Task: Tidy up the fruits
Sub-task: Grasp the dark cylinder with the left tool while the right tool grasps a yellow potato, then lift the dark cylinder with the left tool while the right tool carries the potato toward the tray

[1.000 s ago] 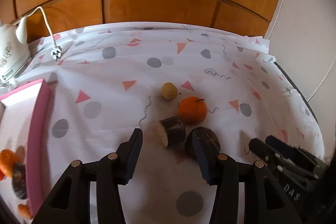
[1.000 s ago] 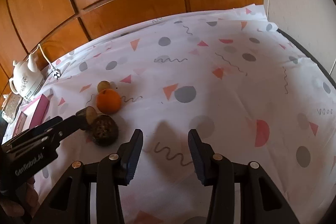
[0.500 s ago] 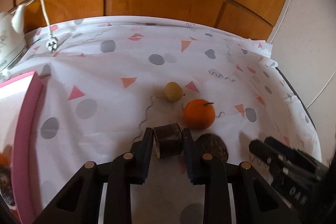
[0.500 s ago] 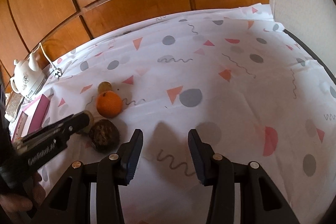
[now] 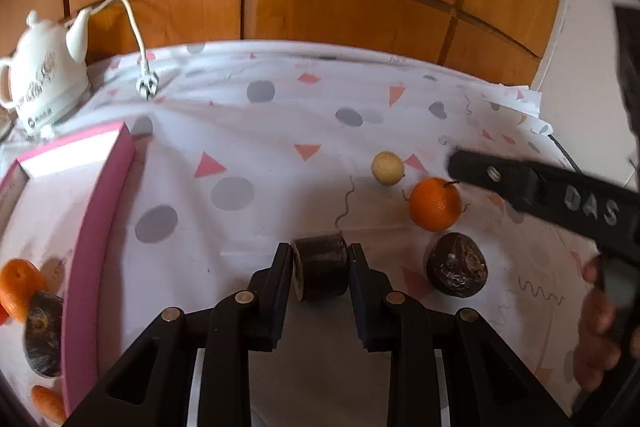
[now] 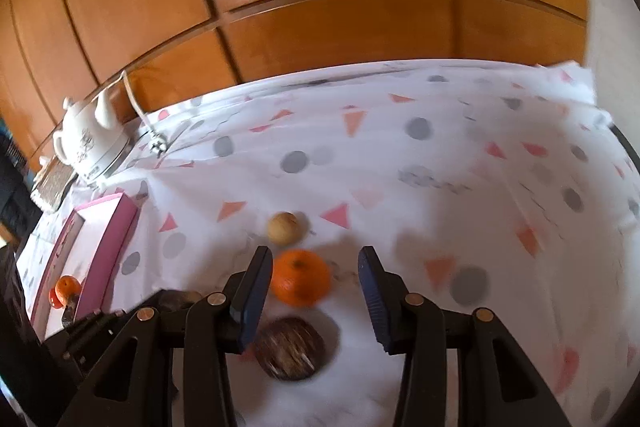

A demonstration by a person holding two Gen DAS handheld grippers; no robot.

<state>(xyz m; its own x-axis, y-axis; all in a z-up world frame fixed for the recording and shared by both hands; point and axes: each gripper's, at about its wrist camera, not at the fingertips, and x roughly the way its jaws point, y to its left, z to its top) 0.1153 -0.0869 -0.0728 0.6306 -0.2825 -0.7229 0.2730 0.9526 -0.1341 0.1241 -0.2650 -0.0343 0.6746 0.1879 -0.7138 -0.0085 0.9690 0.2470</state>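
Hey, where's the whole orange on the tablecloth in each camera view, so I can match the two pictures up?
Left wrist view: the orange sits right of centre, just below the right claw's dark arm.
Right wrist view: the orange is low at centre, between the open right claw's fingers.
Shared landmark: the white teapot at the far left in both.

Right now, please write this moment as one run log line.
left gripper: shut on dark cut piece | right gripper: open, around orange | pink box: holds fruit
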